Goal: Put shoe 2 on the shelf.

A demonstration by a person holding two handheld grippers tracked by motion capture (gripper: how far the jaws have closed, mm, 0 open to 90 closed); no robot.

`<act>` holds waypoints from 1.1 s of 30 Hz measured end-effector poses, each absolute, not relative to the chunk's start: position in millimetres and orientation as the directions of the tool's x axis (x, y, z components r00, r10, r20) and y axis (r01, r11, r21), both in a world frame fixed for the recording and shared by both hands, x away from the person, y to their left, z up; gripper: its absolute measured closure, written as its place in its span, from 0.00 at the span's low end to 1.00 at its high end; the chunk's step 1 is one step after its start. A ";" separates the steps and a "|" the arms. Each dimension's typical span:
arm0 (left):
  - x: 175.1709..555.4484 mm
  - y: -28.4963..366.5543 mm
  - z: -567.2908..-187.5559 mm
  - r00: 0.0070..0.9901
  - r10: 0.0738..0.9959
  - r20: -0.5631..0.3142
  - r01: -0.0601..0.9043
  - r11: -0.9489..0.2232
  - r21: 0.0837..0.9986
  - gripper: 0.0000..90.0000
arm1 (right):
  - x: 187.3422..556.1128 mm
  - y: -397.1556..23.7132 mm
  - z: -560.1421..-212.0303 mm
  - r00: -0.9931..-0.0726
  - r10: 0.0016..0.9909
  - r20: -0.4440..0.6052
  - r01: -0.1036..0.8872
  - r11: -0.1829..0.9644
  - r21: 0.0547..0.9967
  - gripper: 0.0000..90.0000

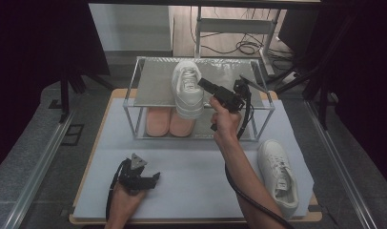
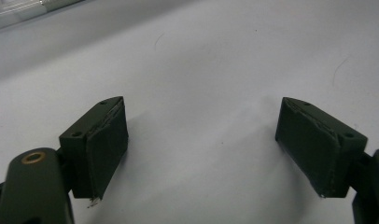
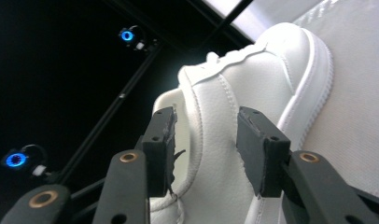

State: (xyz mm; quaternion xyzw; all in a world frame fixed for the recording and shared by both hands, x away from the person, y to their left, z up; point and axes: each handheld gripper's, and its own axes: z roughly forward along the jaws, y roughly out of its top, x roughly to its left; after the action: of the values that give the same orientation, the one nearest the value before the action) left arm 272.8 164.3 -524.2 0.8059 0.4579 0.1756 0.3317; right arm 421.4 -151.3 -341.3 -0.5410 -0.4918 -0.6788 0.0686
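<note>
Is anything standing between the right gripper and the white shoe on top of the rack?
Nothing visible does. The right gripper is at the white shoe on the rack's top shelf, its jaws on either side of the shoe's wall, pads apart from it.

Smooth white leather-look shoe [image 3: 253,88]
</note>
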 end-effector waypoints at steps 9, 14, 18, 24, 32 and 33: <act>272.5 163.8 -524.3 0.516 0.856 -0.021 0.621 -0.358 0.698 0.19 | 408.3 -163.9 -341.2 -0.475 0.437 0.764 0.635 -0.430 0.642 0.61; 272.6 163.9 -524.3 0.516 0.856 -0.022 0.621 -0.357 0.698 0.19 | 399.0 -172.8 -340.4 -0.515 0.427 0.744 0.616 -0.419 0.667 0.62; 272.7 163.9 -524.2 0.519 0.855 -0.019 0.619 -0.360 0.698 0.19 | 390.5 -179.9 -340.1 -0.541 0.415 0.732 0.603 -0.415 0.681 0.64; 272.7 163.9 -524.3 0.519 0.855 -0.020 0.619 -0.359 0.698 0.19 | 379.3 -192.4 -340.0 -0.558 0.394 0.730 0.596 -0.422 0.683 0.67; 272.7 163.9 -524.3 0.519 0.855 -0.020 0.619 -0.360 0.698 0.19 | 365.3 -193.6 -351.0 -0.573 0.359 0.736 0.622 -0.394 0.677 0.78; 272.7 163.9 -524.2 0.519 0.854 -0.020 0.619 -0.360 0.698 0.19 | 364.2 -192.7 -353.9 -0.576 0.353 0.738 0.628 -0.388 0.675 0.80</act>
State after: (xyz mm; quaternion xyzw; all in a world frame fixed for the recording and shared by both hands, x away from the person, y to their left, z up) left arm 272.7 163.9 -524.2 0.8054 0.4574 0.1766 0.3329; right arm 364.2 -192.7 -353.9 -0.4500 -0.5446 -0.7009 0.0982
